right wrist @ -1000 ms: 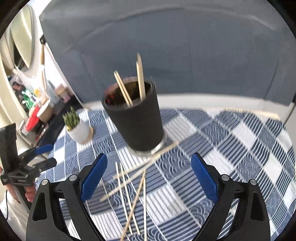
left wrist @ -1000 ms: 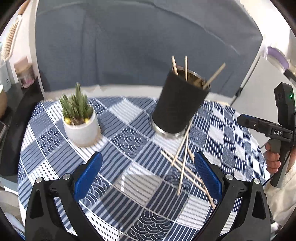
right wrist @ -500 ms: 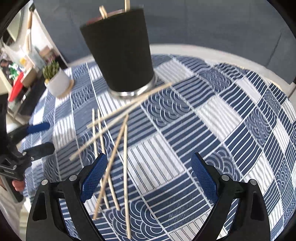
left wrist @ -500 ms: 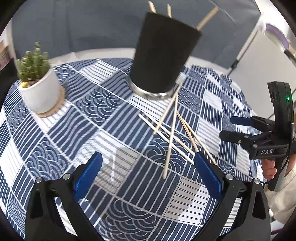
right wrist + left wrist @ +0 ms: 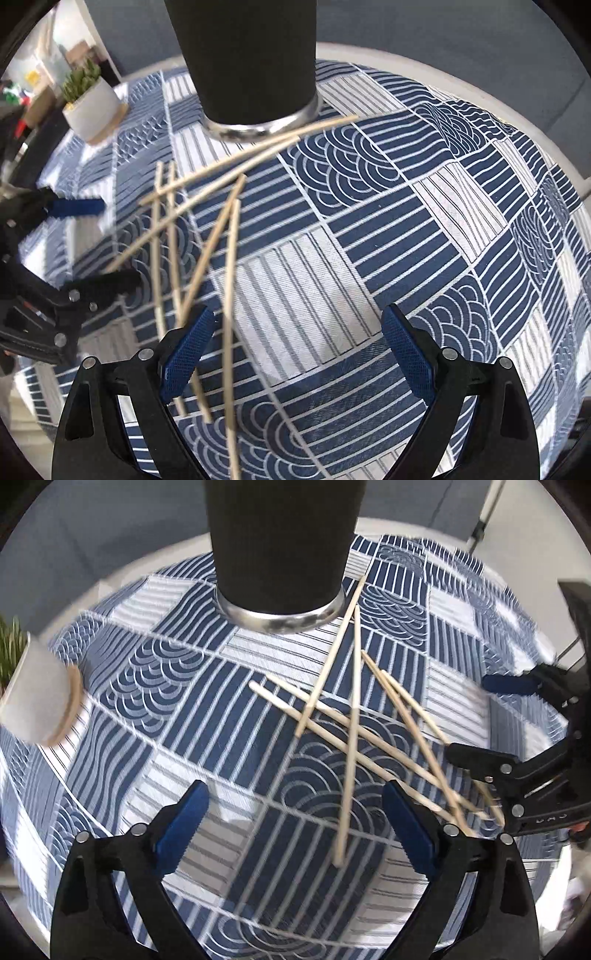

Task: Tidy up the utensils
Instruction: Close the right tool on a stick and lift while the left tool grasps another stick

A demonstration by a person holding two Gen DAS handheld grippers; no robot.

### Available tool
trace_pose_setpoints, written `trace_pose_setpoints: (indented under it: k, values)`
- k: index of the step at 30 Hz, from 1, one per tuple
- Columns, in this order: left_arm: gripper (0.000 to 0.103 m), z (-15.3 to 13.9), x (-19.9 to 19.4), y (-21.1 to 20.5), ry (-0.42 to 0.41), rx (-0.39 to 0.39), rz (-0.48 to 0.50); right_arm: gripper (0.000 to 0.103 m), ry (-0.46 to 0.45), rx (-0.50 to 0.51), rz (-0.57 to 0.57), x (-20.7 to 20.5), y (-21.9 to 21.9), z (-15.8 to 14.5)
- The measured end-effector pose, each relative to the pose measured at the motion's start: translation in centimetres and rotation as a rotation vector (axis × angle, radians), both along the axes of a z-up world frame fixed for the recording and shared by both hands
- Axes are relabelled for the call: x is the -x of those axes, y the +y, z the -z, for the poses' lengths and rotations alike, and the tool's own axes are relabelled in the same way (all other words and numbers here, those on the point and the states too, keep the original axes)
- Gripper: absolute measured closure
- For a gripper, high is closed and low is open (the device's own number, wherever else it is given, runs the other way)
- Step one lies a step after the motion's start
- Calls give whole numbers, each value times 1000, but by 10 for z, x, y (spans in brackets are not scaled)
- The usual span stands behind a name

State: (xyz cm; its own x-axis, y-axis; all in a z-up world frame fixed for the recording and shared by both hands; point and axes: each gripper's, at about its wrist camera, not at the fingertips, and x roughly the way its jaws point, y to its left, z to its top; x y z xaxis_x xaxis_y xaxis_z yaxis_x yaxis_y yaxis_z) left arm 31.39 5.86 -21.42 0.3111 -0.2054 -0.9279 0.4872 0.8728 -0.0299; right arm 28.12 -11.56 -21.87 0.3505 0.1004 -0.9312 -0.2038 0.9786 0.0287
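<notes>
Several wooden chopsticks (image 5: 351, 723) lie crossed on the blue patterned tablecloth (image 5: 155, 701), in front of a black cup (image 5: 280, 542) with a metal base. They also show in the right wrist view (image 5: 207, 243), below the cup (image 5: 247, 59). My left gripper (image 5: 295, 827) is open and empty, low over the cloth, with the chopsticks near its right finger. My right gripper (image 5: 295, 350) is open and empty, its left finger over the chopstick ends. Each gripper shows in the other's view: the right (image 5: 517, 723), the left (image 5: 74, 243).
A small green plant in a white pot (image 5: 92, 103) stands at the table's left side, also at the left edge of the left wrist view (image 5: 37, 694). The round table's white rim (image 5: 480, 92) runs behind the cup. A grey-blue backdrop hangs behind.
Both grippers have dropped and moved in towards the loose chopsticks. The cup now fills the top of both views. Both stay open.
</notes>
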Motion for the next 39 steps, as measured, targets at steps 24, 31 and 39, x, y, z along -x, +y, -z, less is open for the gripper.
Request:
trace_pose_setpoints:
  k: [24,31,39]
  values:
    - [98,-14,23,21,106,83,30,98,17,-102,89,4,-44,-27]
    - [98,-35,45,45,92,150,-22,98,-62,-131,105,7,-54,-64]
    - [98,-70,69,73,60,251,-83,98,-157,-172,106,9,-51,-112]
